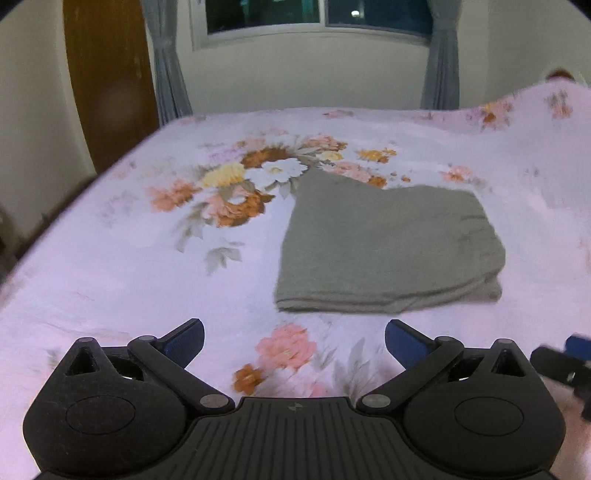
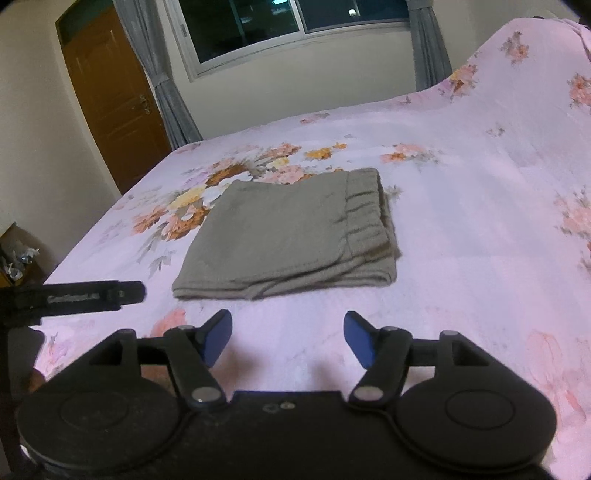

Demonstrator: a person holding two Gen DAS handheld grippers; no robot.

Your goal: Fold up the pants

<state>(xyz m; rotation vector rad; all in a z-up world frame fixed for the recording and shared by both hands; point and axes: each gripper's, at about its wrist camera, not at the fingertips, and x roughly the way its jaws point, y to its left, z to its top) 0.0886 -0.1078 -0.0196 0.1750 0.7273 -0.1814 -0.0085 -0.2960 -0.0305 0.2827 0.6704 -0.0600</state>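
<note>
Left gripper (image 1: 294, 341): black plastic linkage with ribbed base, blue pads (image 1: 186, 338) spread wide, nothing between them, hovering over the sheet.
Right gripper (image 2: 287, 338): same black body, smooth round hubs, blue pads (image 2: 218, 336) wide apart and empty.
Bed sheet (image 1: 110, 266): pale pink cloth printed with orange, peach, yellow and white flowers; slightly wrinkled, rising into a hump at the far right.
Pants (image 1: 384, 243): olive-grey soft knit, folded into a compact, roughly square stack lying flat on the sheet, ahead of both grippers and touching neither.
Waistband (image 2: 364, 206): gathered elastic ribbing on the stack's right side, clear only in the right wrist view.
Layers: folded edges stacked along the near side.
Door (image 2: 114, 99): brown wood, at the left; its handle shows only in the right wrist view.
Window (image 2: 291, 26): dark glass, white frame, on the far wall.
Curtains (image 1: 168, 70): grey, hanging at both sides.
Walls: plain cream.
Left view only: a blurred black-and-blue part at the right edge.
</note>
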